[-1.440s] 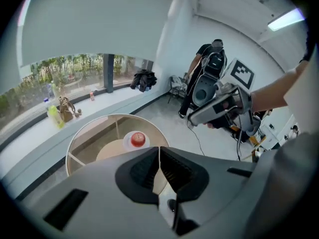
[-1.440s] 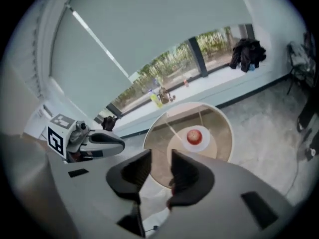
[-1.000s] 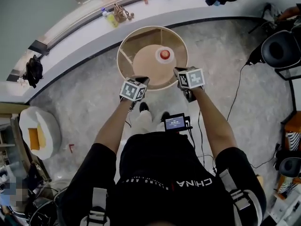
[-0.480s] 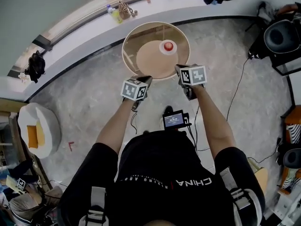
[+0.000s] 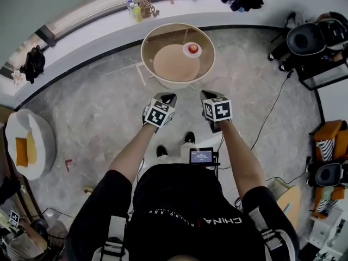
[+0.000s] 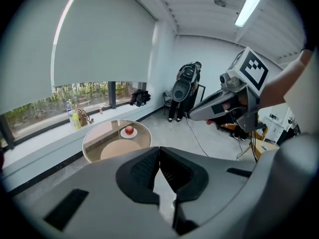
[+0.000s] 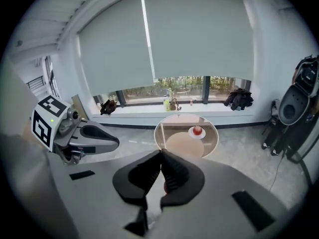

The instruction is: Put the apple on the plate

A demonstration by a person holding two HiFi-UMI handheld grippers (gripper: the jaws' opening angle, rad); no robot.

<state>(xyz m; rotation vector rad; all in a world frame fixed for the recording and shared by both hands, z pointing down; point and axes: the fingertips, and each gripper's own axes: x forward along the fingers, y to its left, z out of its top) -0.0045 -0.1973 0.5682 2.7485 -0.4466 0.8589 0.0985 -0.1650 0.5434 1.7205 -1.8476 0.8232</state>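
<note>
The round red apple (image 5: 192, 48) sits on the small white plate (image 5: 186, 52) atop the round glass counter (image 5: 163, 39), so the task looks done, and the left hand-held gripper (image 5: 166, 98) and right hand-held gripper (image 5: 206, 95) are clenched empty, well clear of that counter.

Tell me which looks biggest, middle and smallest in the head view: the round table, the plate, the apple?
1. round table: biggest by far.
2. plate: white, on the table.
3. apple: smallest, sitting on the plate.
They sit together, so nearness changes nothing.
</note>
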